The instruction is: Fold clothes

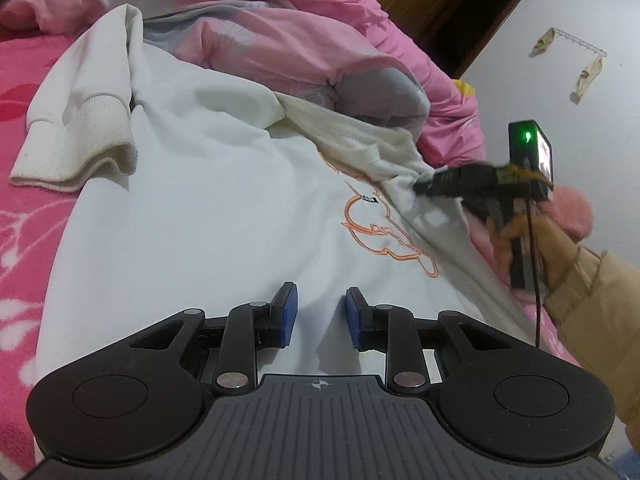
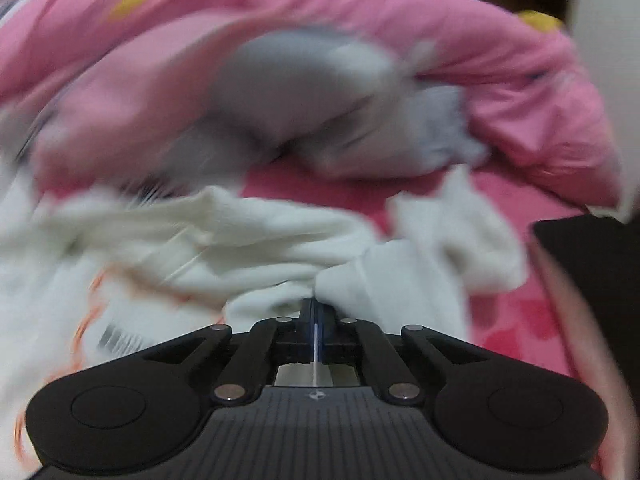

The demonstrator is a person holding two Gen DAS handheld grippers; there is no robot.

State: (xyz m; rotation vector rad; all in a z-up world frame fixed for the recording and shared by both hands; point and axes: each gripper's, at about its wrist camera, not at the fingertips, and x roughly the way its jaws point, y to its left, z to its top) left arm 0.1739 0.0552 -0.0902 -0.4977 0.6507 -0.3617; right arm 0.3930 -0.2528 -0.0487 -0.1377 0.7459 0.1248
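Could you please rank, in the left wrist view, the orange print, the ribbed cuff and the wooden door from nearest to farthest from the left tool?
From the left tool, which hovers over the white sweatshirt:
1. Orange print, just ahead, slightly right.
2. Ribbed cuff, farther off, far left on the pink bedsheet.
3. Wooden door, farthest, upper right beyond the pink quilt.

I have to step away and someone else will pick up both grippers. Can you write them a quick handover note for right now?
Right gripper: jaws shut on a bunched fold of the white sweatshirt.
Left gripper: jaws apart above the sweatshirt's body, holding nothing.
Sweatshirt lies print side up on the pink bed sheet, beside the pink quilt; one sleeve is crumpled at its far side.
Done: no neat fold visible.
Left: fold in the sides and sleeves, then fold the body.
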